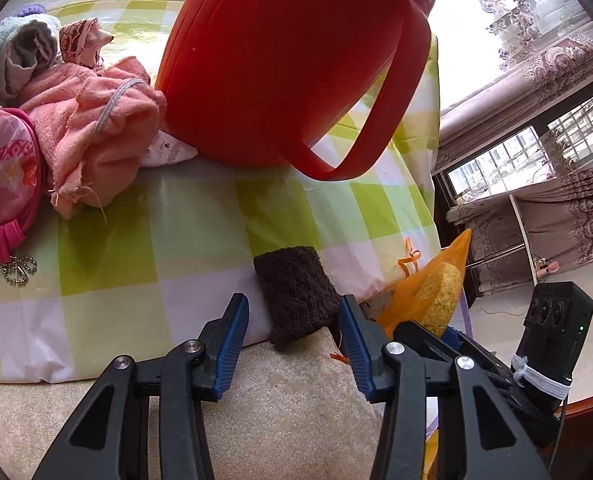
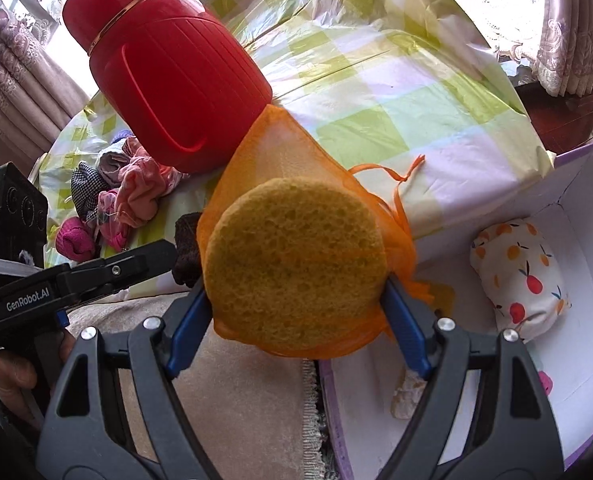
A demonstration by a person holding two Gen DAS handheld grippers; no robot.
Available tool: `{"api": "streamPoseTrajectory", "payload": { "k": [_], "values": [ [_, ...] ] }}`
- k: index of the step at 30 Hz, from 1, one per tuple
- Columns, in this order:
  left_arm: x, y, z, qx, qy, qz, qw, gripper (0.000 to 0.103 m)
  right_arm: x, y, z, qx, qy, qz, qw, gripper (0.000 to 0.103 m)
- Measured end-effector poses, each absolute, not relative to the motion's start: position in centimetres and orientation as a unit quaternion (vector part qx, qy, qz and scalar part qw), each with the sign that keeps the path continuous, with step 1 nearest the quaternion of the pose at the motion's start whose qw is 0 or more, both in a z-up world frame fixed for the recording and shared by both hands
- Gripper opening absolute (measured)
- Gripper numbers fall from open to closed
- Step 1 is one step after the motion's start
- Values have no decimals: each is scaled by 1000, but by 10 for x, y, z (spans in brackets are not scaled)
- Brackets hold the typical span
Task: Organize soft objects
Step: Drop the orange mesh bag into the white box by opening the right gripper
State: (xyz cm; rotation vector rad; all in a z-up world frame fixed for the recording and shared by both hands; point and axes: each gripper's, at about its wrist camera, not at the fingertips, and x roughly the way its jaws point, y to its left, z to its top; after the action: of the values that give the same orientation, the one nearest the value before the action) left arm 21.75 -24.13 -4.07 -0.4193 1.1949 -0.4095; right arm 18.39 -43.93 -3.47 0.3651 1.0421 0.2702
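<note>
A round yellow sponge (image 2: 296, 264) in an orange mesh bag (image 2: 280, 152) stands upright between the pads of my right gripper (image 2: 296, 284), which press on both its edges. The left wrist view shows the same sponge (image 1: 440, 296) at the table's edge. A dark brown knitted cloth (image 1: 296, 296) lies on the edge of the green checked tablecloth (image 1: 200, 216). My left gripper (image 1: 293, 299) is open, its fingertips on either side of the cloth's near end, not pinching it. From the right wrist view the left gripper (image 2: 116, 264) reaches in from the left beside the brown cloth (image 2: 186, 248).
A big red thermos jug (image 1: 280, 60) stands mid-table. Left of it lie a pink towel (image 1: 92, 128), a pink pouch (image 1: 4, 176) and other small clothes. A white box with a purple rim (image 2: 576, 320) holds a fruit-print pouch (image 2: 520, 276). A beige cushion (image 1: 276, 400) lies below.
</note>
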Motion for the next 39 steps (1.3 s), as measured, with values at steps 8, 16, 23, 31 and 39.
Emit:
{"api": "streamPoseTrajectory", "payload": {
  "k": [8, 16, 23, 31, 39],
  "values": [
    [218, -262, -40, -147, 550, -193, 799, 19, 165, -497, -24, 175, 483, 76, 855, 83],
    [197, -305, -16, -130, 521, -246, 807, 18, 150, -533, -31, 179, 490, 37, 852, 83],
    [184, -348, -11, -81, 518, -267, 809, 19, 139, -545, -42, 175, 505, 25, 845, 83],
    [184, -348, -17, -74, 533, -251, 805, 30, 137, -554, -46, 181, 509, 19, 841, 83],
    [181, -337, -15, -94, 531, -247, 805, 32, 145, -542, -53, 171, 523, 24, 835, 83]
  ]
}}
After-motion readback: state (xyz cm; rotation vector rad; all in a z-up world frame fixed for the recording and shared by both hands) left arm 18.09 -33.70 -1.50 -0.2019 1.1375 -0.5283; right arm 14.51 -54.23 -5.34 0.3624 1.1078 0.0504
